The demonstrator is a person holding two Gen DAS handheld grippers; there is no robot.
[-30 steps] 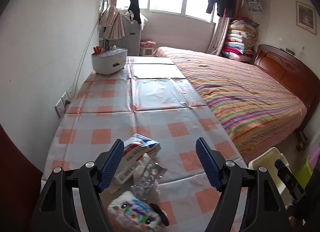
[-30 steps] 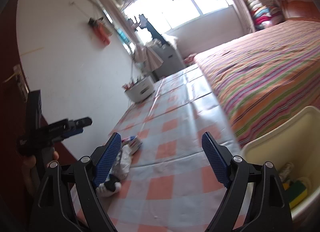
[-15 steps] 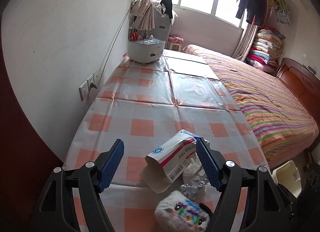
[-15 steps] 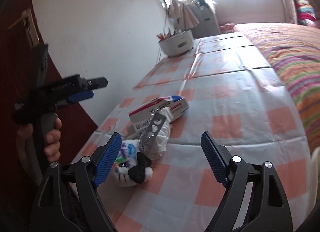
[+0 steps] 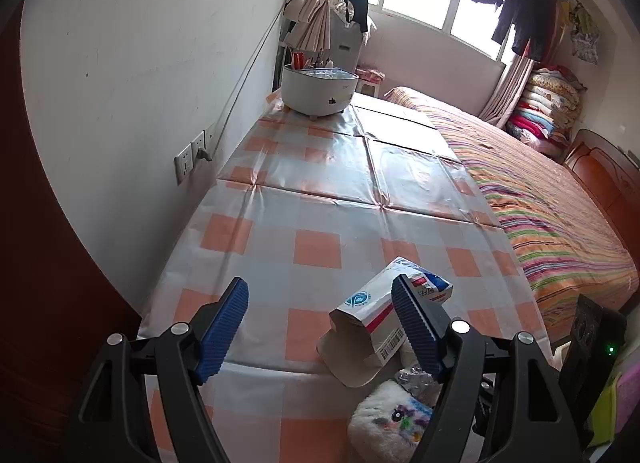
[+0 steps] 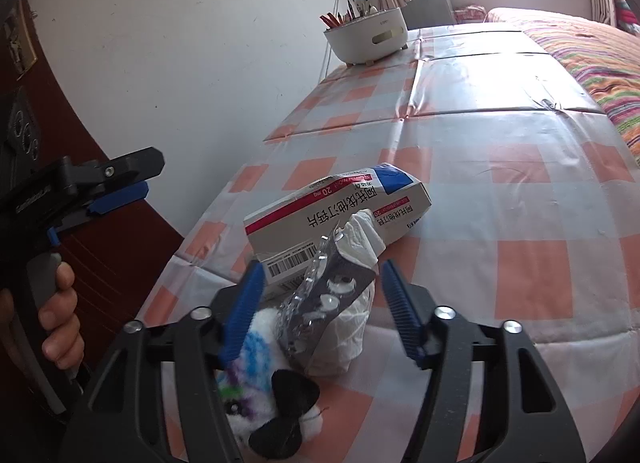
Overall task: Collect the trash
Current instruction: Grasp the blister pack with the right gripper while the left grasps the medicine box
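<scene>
An open white medicine box (image 6: 336,219) with red and blue print lies near the table's front edge; it also shows in the left wrist view (image 5: 384,311). A silver blister pack (image 6: 320,303) leans on crumpled white tissue (image 6: 352,323) in front of it. My right gripper (image 6: 322,309) is open, its jaws on either side of the blister pack and tissue. My left gripper (image 5: 320,327) is open and empty, held off to the left of the box; it shows at the left of the right wrist view (image 6: 120,183).
A white plush toy (image 6: 260,395) with a black bow lies at the table's near edge. The checkered tablecloth (image 5: 320,199) covers a long table by the wall. A white caddy (image 5: 318,91) stands at the far end. A striped bed (image 5: 552,207) runs along the right.
My right gripper has swung left and down from the bin side onto the trash pile, now straddling the blister pack. My left gripper has shifted left, away from the box.
</scene>
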